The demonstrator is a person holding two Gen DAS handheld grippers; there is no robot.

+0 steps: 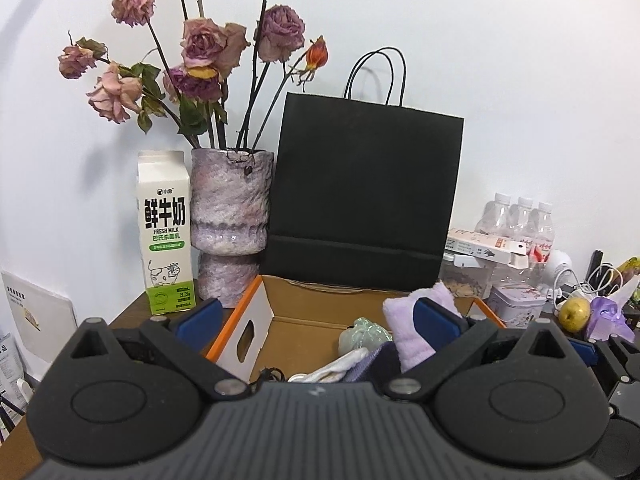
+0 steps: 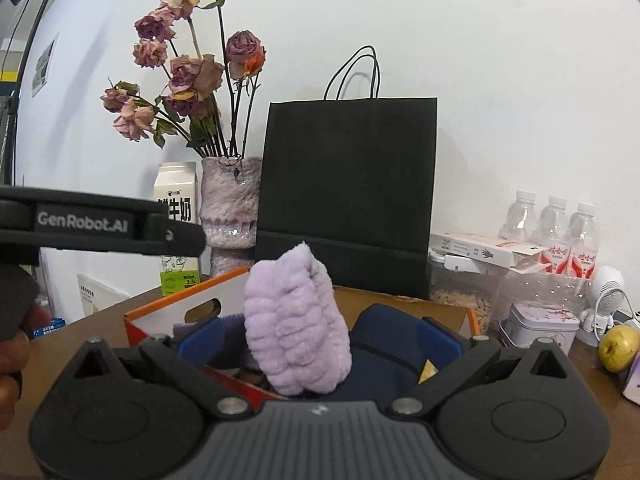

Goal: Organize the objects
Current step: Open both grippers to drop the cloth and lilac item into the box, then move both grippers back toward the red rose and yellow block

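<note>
Progress, as we judge it: the cardboard box (image 1: 256,312) near the bench's back edge already holds a lilac fluffy cloth (image 2: 296,328) and other soft items; a pear (image 2: 618,346) and tin (image 2: 538,326) remain outside. Our left gripper (image 1: 316,316) and right gripper (image 2: 316,340) hover with jaws spread, the right's flanking the cloth ungripped.

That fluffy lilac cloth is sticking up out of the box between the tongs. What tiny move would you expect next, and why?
Probably the right tongs close on the fluffy lilac cloth. They stand open on either side of it, and it pokes upright from the orange-edged cardboard box. The left tongs hang open, holding nothing.
</note>
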